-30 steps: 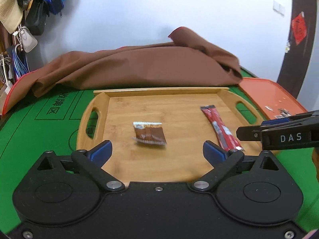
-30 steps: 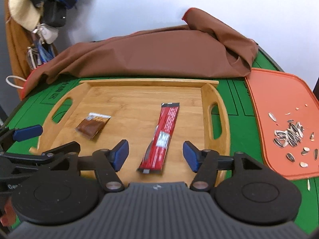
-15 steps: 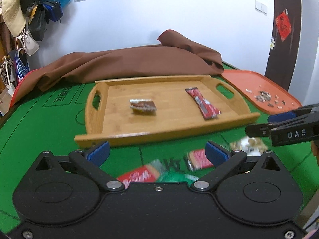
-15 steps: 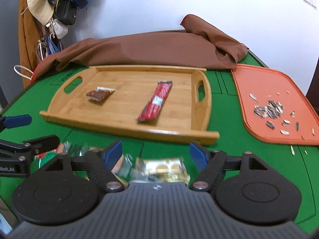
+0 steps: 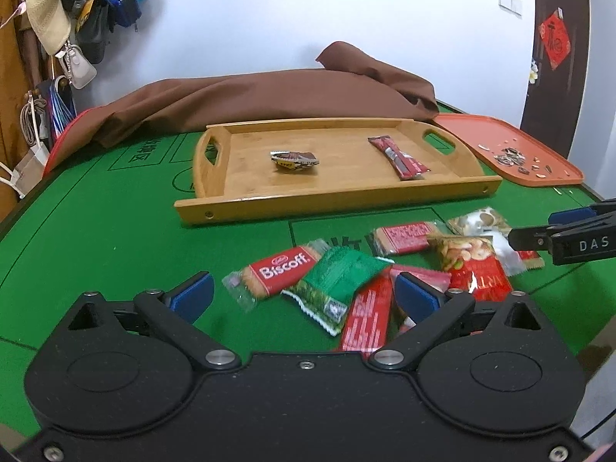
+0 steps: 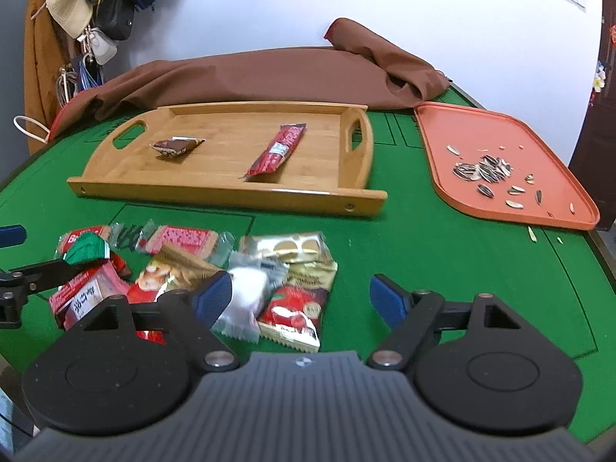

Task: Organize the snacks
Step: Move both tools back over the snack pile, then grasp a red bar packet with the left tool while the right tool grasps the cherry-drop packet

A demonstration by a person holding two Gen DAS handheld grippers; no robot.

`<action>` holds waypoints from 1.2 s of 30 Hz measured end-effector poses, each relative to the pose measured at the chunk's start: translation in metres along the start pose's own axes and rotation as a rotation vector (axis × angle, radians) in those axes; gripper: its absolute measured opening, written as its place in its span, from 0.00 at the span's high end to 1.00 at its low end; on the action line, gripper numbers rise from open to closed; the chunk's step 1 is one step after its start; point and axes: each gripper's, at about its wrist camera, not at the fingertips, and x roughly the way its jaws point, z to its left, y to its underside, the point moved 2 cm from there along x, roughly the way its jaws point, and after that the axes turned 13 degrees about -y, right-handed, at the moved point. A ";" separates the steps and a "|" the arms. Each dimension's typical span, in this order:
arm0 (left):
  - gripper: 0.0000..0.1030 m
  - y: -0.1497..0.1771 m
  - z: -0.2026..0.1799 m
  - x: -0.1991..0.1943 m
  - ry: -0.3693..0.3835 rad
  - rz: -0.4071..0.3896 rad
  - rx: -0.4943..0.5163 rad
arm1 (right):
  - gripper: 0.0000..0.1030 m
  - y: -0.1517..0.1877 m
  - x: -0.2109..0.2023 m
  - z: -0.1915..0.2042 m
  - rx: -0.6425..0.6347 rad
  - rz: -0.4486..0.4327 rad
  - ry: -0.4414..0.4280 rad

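Now both tongs hang over a loose heap of wrapped snacks on the green felt bench (image 5: 96,223), on the near side of the shallow bamboo tray with cut-out handles (image 5: 335,196). The left tongs (image 5: 304,292) stand wide apart with nothing gripped; the red Biscoff biscuit packet (image 5: 283,269) and the green foil sachet (image 5: 338,279) lie on the felt between its blue pads, untouched. The right tongs (image 6: 300,300) have just been opening and are likewise spread and empty, with a red-and-gold sachet (image 6: 294,313) and a crumpled white wrapper (image 6: 246,296) below the gap.

The tray already holds two items well apart: a small brown chocolate wrapper (image 6: 177,146) towards its left and a long red stick packet (image 6: 277,150) towards its right. That suggests the tray is the collecting place, and that each tool is posed low and open to pick its next piece from the heap.

Off to the right, an orange plastic tray (image 6: 435,142) carries scattered sunflower seeds (image 6: 483,169), apparently kept separate. A brown cloth (image 5: 269,96) lies rumpled behind the trays; whatever it covers cannot be seen. The heap overlaps so much, and is blurred enough, that a count is unsure, and several packets are partly hidden by the tool bodies.
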 end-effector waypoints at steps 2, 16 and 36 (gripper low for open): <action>0.10 0.002 0.001 -0.004 0.006 0.002 -0.007 | 0.16 0.004 -0.001 0.000 0.000 0.000 0.008; 0.72 0.011 -0.010 -0.013 0.112 0.072 -0.018 | 0.35 0.018 -0.001 0.005 0.041 0.013 0.012; 0.77 0.007 -0.019 -0.001 0.079 0.066 0.016 | 0.49 0.015 -0.005 0.000 0.032 -0.007 0.079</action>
